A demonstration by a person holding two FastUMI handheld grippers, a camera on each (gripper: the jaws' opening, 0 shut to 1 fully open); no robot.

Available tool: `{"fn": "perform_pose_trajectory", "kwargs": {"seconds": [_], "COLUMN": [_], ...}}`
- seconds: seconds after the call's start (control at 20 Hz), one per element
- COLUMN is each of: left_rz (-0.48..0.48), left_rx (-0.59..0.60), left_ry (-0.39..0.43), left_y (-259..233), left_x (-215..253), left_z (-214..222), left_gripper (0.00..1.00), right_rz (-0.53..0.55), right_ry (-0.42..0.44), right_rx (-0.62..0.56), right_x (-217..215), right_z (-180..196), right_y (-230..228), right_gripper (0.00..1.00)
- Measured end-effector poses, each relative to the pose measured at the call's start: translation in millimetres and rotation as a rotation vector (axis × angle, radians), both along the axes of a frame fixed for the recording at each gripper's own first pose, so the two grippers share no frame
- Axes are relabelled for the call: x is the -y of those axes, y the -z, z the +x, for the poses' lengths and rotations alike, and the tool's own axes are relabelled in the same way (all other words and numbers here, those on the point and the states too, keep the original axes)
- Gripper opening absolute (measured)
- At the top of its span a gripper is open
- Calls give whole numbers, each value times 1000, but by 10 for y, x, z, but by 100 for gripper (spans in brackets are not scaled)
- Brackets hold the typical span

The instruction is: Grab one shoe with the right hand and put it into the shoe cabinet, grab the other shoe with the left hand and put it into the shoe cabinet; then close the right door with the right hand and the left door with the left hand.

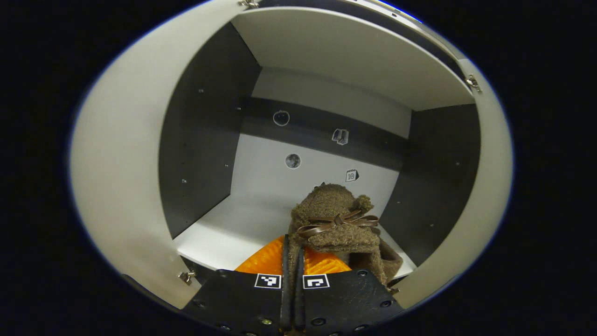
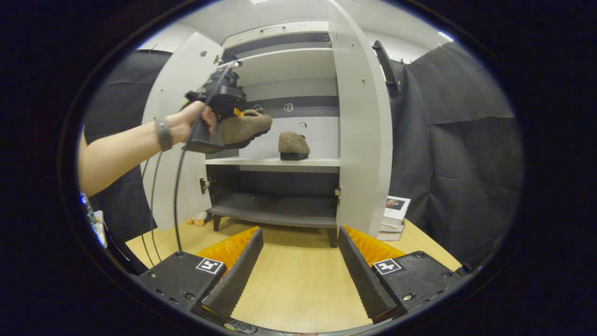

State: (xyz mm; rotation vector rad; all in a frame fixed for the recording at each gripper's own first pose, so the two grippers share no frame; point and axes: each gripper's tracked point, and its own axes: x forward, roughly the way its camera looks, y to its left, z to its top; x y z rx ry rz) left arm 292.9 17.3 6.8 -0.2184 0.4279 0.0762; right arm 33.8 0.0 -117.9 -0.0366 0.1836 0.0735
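Left gripper (image 1: pixel 292 261) clamped on a shoe (image 1: pixel 333 219) at the cabinet (image 2: pixel 280 161) shelf; right gripper (image 2: pixel 298 261) wide open, empty, over the table (image 2: pixel 298 280); second shoe (image 2: pixel 293 145) on shelf.

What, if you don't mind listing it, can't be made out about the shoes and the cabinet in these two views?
- Left gripper view: the held shoe hides the shelf behind it, and the left gripper covers its heel.
- Right gripper view: the open right door hides the cabinet's right side.
- Right gripper view: the stickers on the back wall are too small to make out.
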Motion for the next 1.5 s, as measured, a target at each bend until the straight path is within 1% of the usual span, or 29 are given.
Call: {"fn": "perform_pose_trajectory", "kwargs": {"seconds": [0.1, 0.2, 0.3, 0.45, 0.5, 0.65, 0.8, 0.9, 0.95, 1.05, 1.1, 1.15, 1.2, 1.25, 1.35, 1.4, 1.45, 1.5], "left_rz": [28, 32, 20, 8, 9, 23, -9, -20, -21, -39, -47, -61, -66, -73, -98, -108, -99, -87], "left_rx": [-75, -163, -224, -285, -286, -305, -324, -306, -286, -243, -221, -204, -210, -229, -261, -259, -264, -284], "left_ry": [-10, -19, -35, -60, -66, -42, -24, -20, -19, 12, 25, 44, 64, 62, 29, 20, 3, -10], "left_y": [218, 463, 644, 819, 824, 832, 819, 732, 656, 506, 433, 405, 437, 497, 615, 646, 664, 689], "left_x": [3, 26, 29, 5, -4, 18, 19, -23, -46, -9, -7, 23, 47, 37, 6, -4, -32, -49], "left_z": [291, 473, 578, 614, 624, 643, 565, 503, 469, 414, 378, 371, 356, 342, 371, 414, 442, 424], "left_gripper": [2, 3, 3, 3, 3, 3, 6, 8, 11, 20, 7, 45, 29, 32, 32, 32, 33, 50], "right_rz": [1, 8, 12, 29, 35, 48, 51, 44, 40, 38, 40, 42, 46, 49, 53, 55, 58, 59], "right_ry": [10, 21, 43, 76, 85, 98, 85, 68, 59, 42, 34, 27, 22, 16, 12, 13, 13, 13], "right_rx": [0, -1, -2, -5, -7, -16, -18, -12, -11, -14, -17, -21, -24, -27, -23, -18, -14, -15], "right_x": [29, 65, 128, 233, 263, 298, 258, 215, 190, 157, 139, 123, 111, 102, 98, 103, 105, 104], "right_z": [-12, -35, -42, -53, -57, -51, -43, -42, -40, -39, -29, -24, -18, -11, -19, -27, -36, -48], "right_y": [-9, -7, -7, 9, 24, 50, 53, 40, 34, 44, 63, 70, 77, 78, 54, 39, 25, 34], "right_gripper": [100, 100, 100, 100, 100, 100, 100, 100, 100, 100, 100, 100, 100, 100, 100, 100, 100, 100]}}
